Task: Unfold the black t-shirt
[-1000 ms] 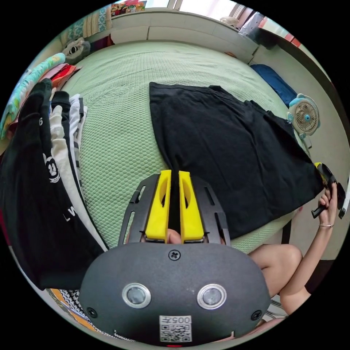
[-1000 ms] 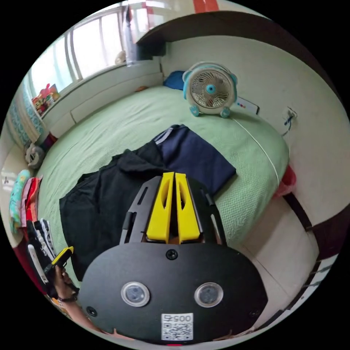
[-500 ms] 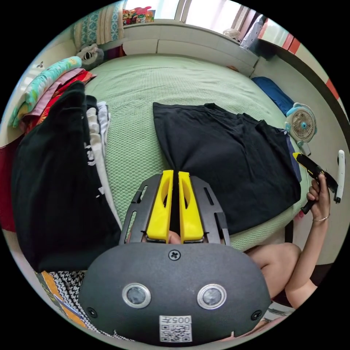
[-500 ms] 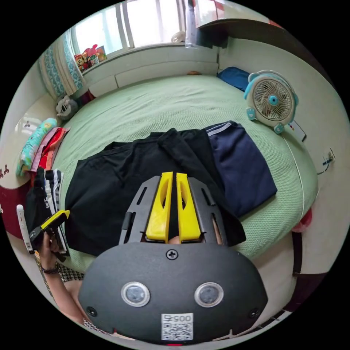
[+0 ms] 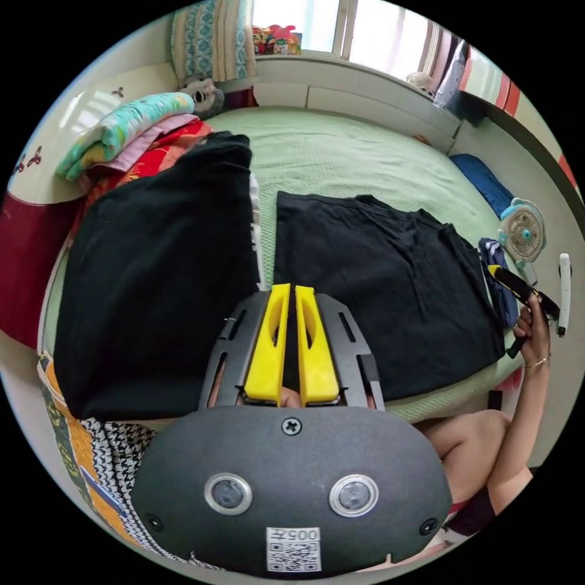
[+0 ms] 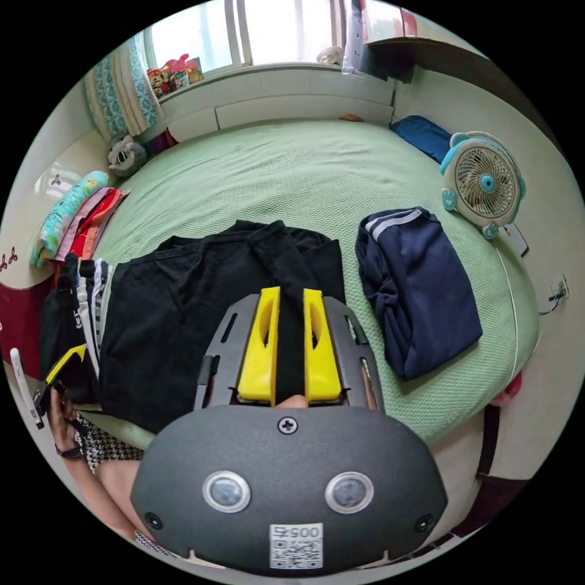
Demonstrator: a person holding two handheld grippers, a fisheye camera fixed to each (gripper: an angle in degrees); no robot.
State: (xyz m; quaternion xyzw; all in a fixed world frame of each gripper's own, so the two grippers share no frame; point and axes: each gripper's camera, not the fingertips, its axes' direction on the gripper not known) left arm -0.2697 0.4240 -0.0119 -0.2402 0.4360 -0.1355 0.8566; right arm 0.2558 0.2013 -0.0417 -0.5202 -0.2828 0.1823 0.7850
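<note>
Left gripper view. We see the left gripper [image 5: 291,292] with its yellow jaws close together, a narrow strip of black cloth between them; whether they pinch it we cannot tell. The black t-shirt [image 5: 390,286] lies flat on the green bed cover [image 5: 341,152], its long axis running from the gripper toward the fan [image 5: 524,230]. Compared with half a second ago, the stack of folded clothes [image 5: 152,274] looms larger and nearer the jaws, and the t-shirt's far edge now uncovers the navy garment [image 5: 496,280]. The right gripper [image 5: 518,286] is held in a hand [image 5: 533,332] beyond that edge.

Right gripper view. The right gripper [image 6: 287,295] now shows its jaws spread apart, wider than before, black cloth visible in the gap. The t-shirt [image 6: 201,304] has drawn away from the navy garment [image 6: 420,292], which lies fully exposed, apart from it. The t-shirt's long axis runs across the view toward the left gripper [image 6: 64,365].
</note>
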